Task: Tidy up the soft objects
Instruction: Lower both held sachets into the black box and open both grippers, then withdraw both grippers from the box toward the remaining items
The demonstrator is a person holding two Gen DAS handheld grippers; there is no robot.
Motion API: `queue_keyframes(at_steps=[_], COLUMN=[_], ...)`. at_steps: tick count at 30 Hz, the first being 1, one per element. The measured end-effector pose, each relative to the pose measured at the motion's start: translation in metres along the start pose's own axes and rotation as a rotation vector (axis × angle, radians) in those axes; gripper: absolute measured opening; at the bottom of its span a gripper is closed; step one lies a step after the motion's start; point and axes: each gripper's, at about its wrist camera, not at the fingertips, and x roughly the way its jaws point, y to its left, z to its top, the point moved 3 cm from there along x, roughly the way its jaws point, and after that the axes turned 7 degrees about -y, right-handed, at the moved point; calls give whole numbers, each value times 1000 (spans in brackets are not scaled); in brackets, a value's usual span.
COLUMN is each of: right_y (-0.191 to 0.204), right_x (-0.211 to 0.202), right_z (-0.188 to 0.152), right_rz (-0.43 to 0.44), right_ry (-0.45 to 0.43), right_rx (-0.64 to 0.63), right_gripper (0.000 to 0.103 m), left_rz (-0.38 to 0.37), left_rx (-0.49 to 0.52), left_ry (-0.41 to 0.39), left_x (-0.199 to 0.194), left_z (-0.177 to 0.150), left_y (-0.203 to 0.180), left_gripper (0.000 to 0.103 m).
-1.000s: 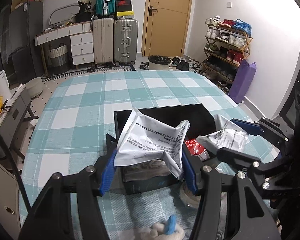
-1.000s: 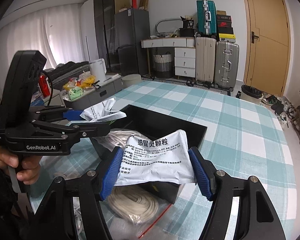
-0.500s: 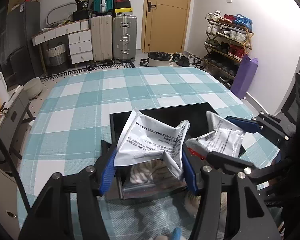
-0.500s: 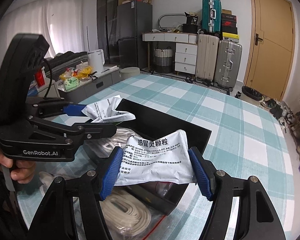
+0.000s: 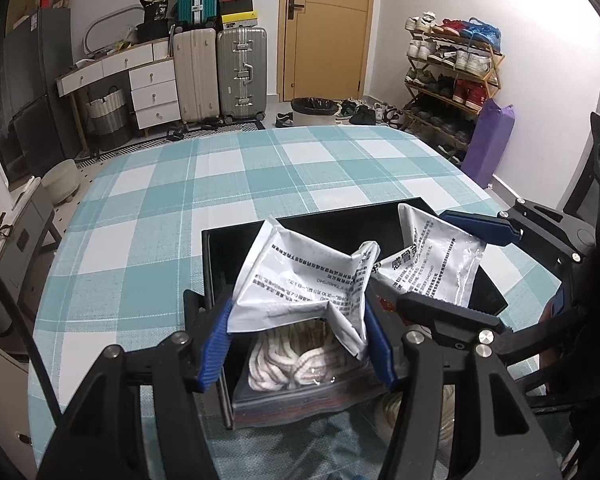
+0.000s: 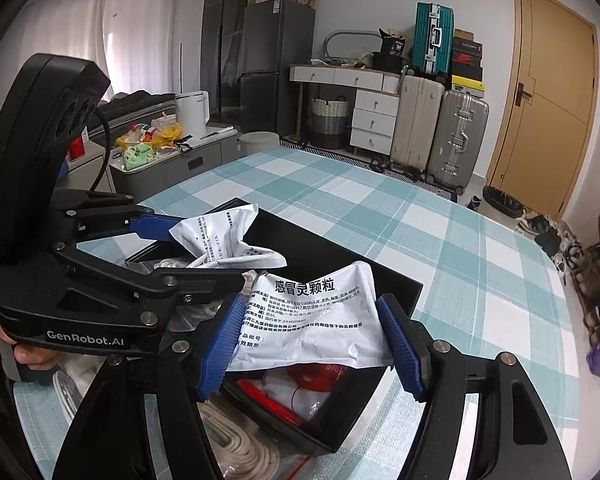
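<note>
My left gripper (image 5: 298,334) is shut on a crumpled silver medicine sachet (image 5: 300,280) and holds it above the near end of a black box (image 5: 340,228). My right gripper (image 6: 312,340) is shut on a second silver sachet (image 6: 308,320) with black Chinese print, above the same box (image 6: 320,252). In the left wrist view the right gripper (image 5: 452,272) and its sachet (image 5: 432,264) hang over the box's right side. A clear bag of white rope (image 5: 296,364) lies in the box's near end. A red-and-white packet (image 6: 316,380) lies in the box under the right sachet.
The box stands on a teal-and-white checked tablecloth (image 5: 220,184). More white rope in a clear bag (image 6: 240,440) lies on the cloth beside the box. Suitcases (image 5: 220,72), a drawer unit, a door and a shoe rack (image 5: 448,68) stand far behind.
Both grippers have risen a little with their sachets and drawn back toward the near end of the box. The bag of rope in the box has come into view.
</note>
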Motion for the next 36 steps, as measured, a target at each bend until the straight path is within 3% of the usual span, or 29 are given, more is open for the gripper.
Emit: queue_keyframes(at_steps=[2,3,6,8,11,13,21,29,36], right_y=[0,-1,-2,-5,-8,-10,-16,-9,5], right_x=[2,2,-1,-7,-17,-24,-65,-84,-87], right_z=[-1,-2,-5,-6,-8,-9,-20,-41,-53], right_rz=[-3,-11,-56,-62,-64,-68,-76,-52,-46], right_ry=[5,7,-2,-19,-25,-27,-50,-2,39], right_rx=[-14,-19,-28,-14,3,14,116,177,144], right_gripper=[71,76,96,101,102,102,102,102,102], left_rz=[-12,-42,-69,-76,-65,-18,32,52,58], left_rx=[1,-2,-2,1,-3,8,-37,-58,-57], left_ry=[-2,-5,-21,-27,-51,-83,-95,-89,-75], left_x=[-1,-1,-7,-13,-23,-34,-62,-75,-79], left_z=[0,-1,-2,-3,-3,-3,-20,-39,-57], left_y=[0,0,-3,-5,-6,-5,12,19,20], left_gripper=[62,71,80,85,103,103,103,103,103])
